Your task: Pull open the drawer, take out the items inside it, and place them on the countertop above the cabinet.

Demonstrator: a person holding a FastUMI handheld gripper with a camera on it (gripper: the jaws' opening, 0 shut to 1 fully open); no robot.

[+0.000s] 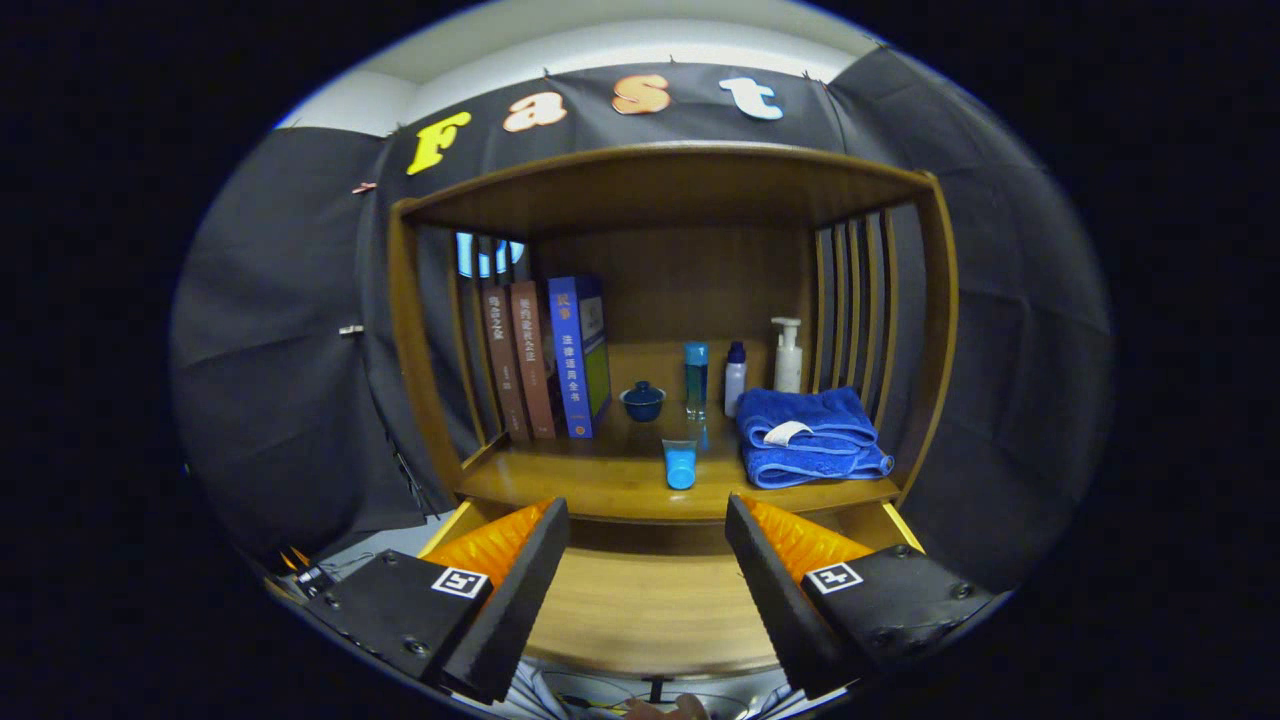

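The gripper (pixel 648 540) hung with fingers spread wide over the open drawer (pixel 650 610), a blue tube (pixel 680 464) lying on the countertop (pixel 560 480) beyond.

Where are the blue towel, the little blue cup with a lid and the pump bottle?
Towel (pixel 812 432): gripper view, on the folded top layer.
Cup (pixel 642 401): gripper view, on its bowl, right of the books.
Pump bottle (pixel 787 368): gripper view, on its white body behind the towel.

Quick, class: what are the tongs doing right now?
Tongs: open, holding nothing, fingers spread above the pulled-out wooden drawer.
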